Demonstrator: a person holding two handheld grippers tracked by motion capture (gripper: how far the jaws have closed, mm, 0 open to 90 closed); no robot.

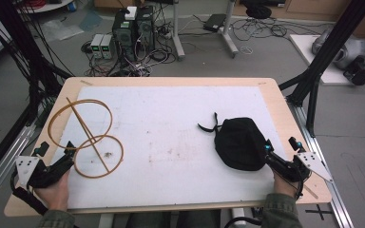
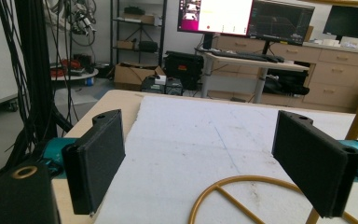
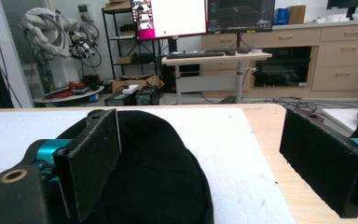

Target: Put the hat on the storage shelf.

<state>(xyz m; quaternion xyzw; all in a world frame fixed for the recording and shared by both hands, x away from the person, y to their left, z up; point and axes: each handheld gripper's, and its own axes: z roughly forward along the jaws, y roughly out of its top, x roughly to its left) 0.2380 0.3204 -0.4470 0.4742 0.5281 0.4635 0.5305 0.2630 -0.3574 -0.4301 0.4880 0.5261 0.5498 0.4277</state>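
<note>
White mat (image 1: pixel 171 133) covers wooden table (image 1: pixel 275 102).

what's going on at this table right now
A person sits at the table with a gripper in each hand. The left gripper is open, its fingers right at the near ring of a gold wire stand. The right gripper is open too, at the near edge of a black cap lying on the white mat. Neither thing is gripped yet.
</note>
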